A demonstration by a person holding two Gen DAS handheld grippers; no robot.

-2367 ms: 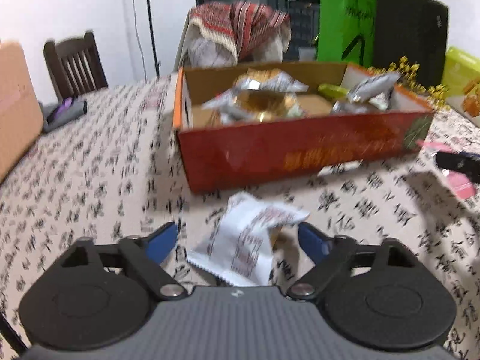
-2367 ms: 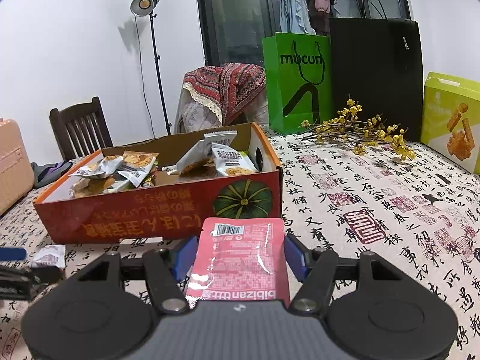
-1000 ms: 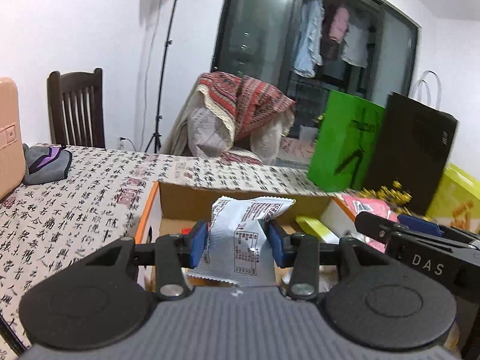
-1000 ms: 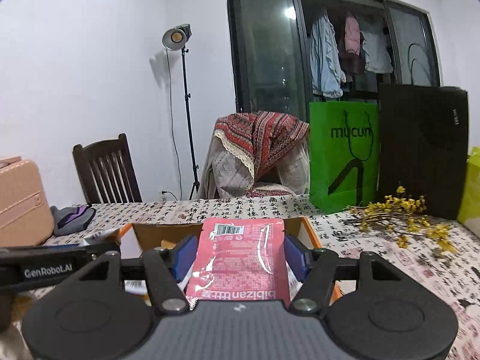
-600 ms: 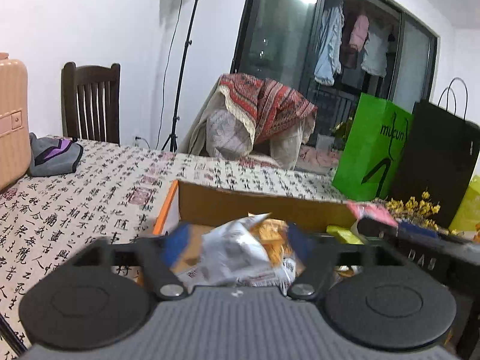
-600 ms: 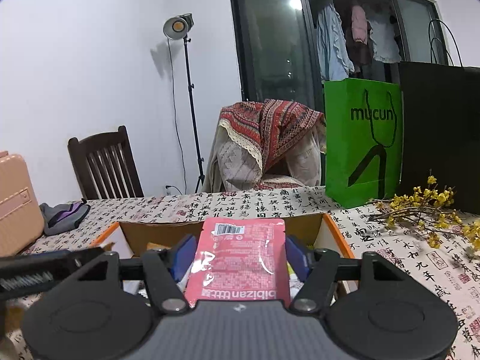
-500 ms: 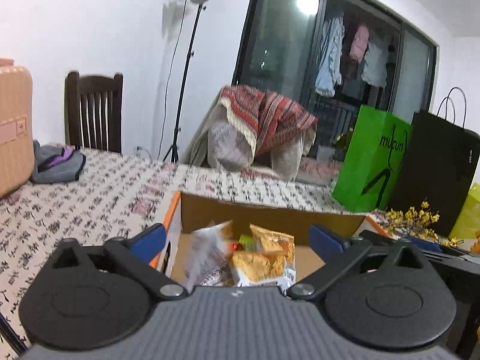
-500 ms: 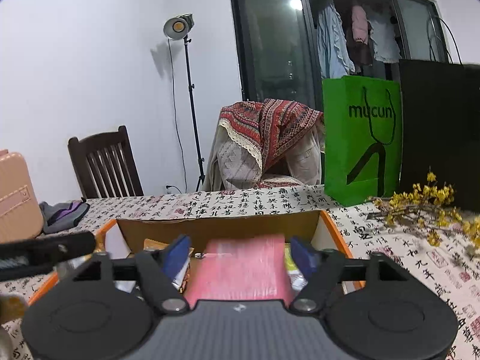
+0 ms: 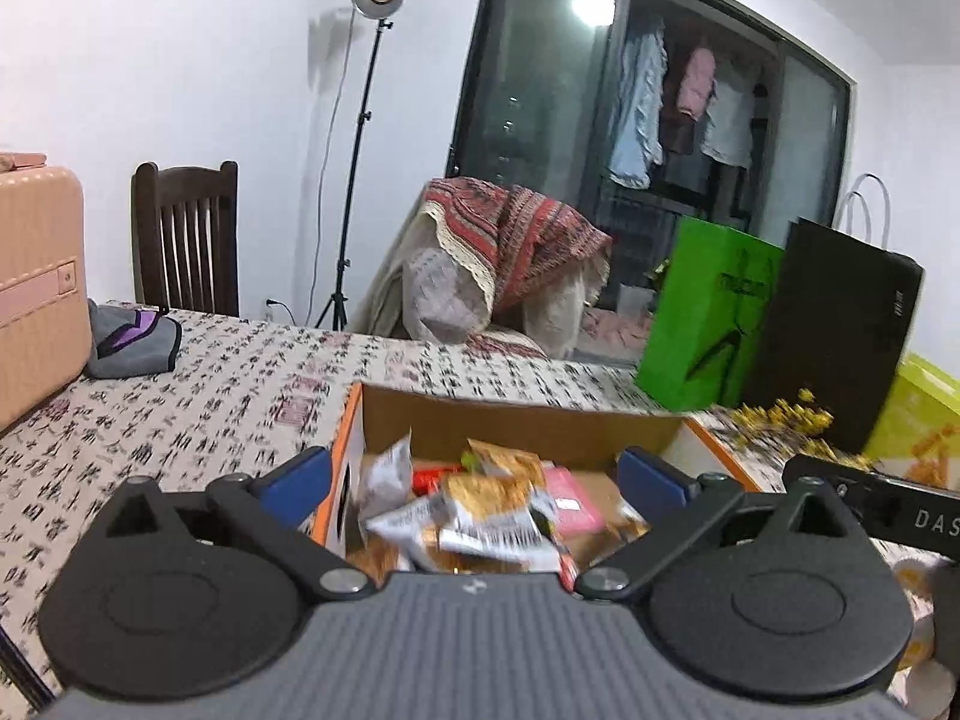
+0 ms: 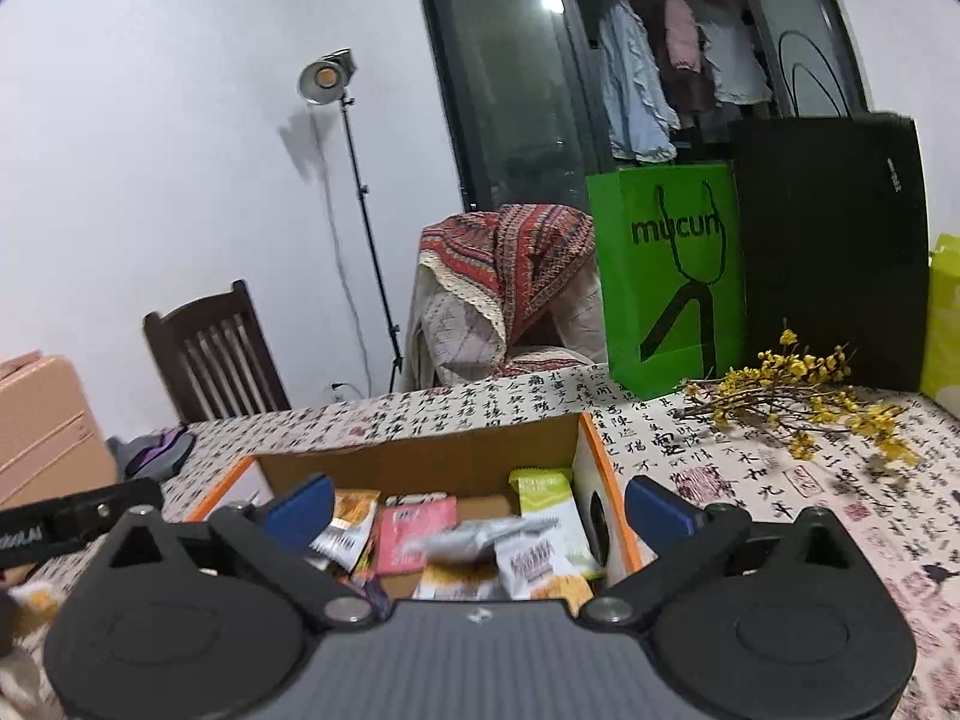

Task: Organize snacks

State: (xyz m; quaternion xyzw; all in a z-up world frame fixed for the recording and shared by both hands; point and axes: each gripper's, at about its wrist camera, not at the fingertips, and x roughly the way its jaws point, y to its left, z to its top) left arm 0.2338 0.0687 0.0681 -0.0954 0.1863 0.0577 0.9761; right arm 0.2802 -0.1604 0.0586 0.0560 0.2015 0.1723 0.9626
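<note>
An orange cardboard box (image 9: 510,420) stands on the table and holds several snack packets. My left gripper (image 9: 474,480) is open and empty above the box's near side; a white packet (image 9: 420,519) and a pink packet (image 9: 567,495) lie inside below it. My right gripper (image 10: 480,507) is also open and empty above the same box (image 10: 420,462). The pink packet (image 10: 411,531) and a blurred white packet (image 10: 474,537) lie in the box under it. The right gripper's body shows at the right edge of the left wrist view (image 9: 888,510).
The table has a calligraphy-print cloth (image 9: 210,384). A green bag (image 10: 669,276), a black bag (image 10: 834,246) and yellow flowers (image 10: 798,396) stand at the back right. A beige suitcase (image 9: 36,276) and a grey pouch (image 9: 135,342) are at the left. Chairs stand behind the table.
Both grippers rose over the box and opened. The white packet dropped from the left gripper and the pink packet from the right gripper into the box.
</note>
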